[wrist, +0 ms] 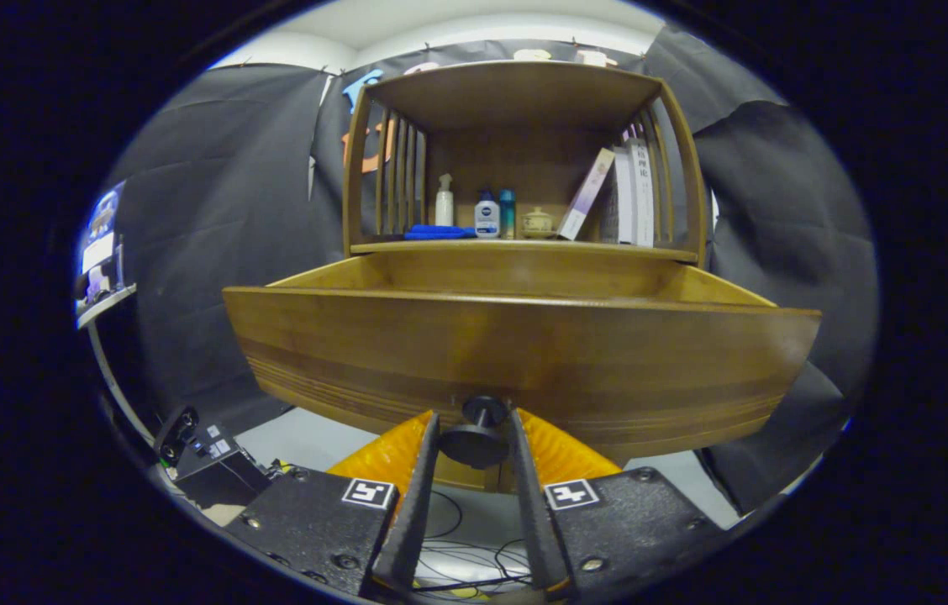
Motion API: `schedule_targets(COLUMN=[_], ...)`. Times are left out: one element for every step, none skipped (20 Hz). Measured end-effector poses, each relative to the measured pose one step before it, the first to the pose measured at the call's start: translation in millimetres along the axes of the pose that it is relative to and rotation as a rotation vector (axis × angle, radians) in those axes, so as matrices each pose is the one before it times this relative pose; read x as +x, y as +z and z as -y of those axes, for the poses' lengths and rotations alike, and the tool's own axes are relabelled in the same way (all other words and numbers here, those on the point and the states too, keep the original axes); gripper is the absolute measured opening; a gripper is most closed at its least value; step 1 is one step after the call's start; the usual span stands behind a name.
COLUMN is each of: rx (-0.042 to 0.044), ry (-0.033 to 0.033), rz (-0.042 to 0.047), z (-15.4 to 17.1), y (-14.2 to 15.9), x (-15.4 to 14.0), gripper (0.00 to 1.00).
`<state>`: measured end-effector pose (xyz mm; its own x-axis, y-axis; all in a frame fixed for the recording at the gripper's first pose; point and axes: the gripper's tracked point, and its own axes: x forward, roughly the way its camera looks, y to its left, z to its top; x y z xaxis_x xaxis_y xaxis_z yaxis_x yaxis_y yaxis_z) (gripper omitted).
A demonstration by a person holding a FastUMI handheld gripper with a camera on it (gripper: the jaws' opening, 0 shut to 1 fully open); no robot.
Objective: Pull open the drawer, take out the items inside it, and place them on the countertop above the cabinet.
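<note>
The wooden drawer [524, 353] stands pulled out, the gripper [474, 437] clamped on its round dark knob [476, 439]; beyond, bottles [487, 214] and books [629, 193] line the countertop [524, 247].

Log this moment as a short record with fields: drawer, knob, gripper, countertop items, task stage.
drawer: wooden drawer pulled out from the cabinet; its inside is hidden behind the front panel
knob: dark round knob low on the drawer front
gripper: gripper shut on the knob, jaws pressing it from both sides
countertop items: blue cloth, spray bottle, small jar, books
task stage: drawer open, nothing taken out yet
</note>
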<state>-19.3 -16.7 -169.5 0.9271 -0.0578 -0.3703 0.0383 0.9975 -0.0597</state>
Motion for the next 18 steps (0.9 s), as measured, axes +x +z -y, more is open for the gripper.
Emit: schedule_targets(rx=[-0.00785,-0.00339,0.0012,0.00402,0.0034,-0.00261,-0.00258,-0.00233,0.00125,0.00249,0.00074,0.00028,-0.00301,-0.00614,-0.00024,0.00204,0.0067,0.00214], ry=[0.01956,0.01761,0.01262,0.01226,0.01265,0.00648,0.00746,0.00472,0.00464,0.00267,0.00353,0.0056,0.00364,0.00762,0.00371,0.01322,0.00858,0.00273], rz=[-0.00165,0.00107,0.00674,0.01017,0.00839,0.00541,0.00573,-0.00032,0.00024,-0.00417,-0.01178,-0.01405,-0.01595,-0.01256,-0.01949,-0.02205,-0.01834,-0.02728], z=[-4.04,-3.0,-1.6,-1.41,-2.53,-0.27,0.15,0.69,1.27,2.09,2.5,3.09,2.68,2.31,3.68,1.92,2.29,4.0], y=[4.88,7.55,8.99,10.41,9.49,10.28,10.73,9.49,8.4,8.26,5.1,5.57,4.52,4.28,4.57,3.3,4.3,1.81], x=[-4.89,-5.13,-4.67,-5.24,-4.69,-2.7,-2.12,0.09,0.72,2.87,4.32,6.2,6.55,5.35,8.53,9.13,8.55,8.63], gripper=[0.59,0.66,0.74,0.81,0.82,0.86,0.9,0.92,0.92,0.92,0.92,0.93,0.93,0.93,0.93,0.93,0.93,0.93])
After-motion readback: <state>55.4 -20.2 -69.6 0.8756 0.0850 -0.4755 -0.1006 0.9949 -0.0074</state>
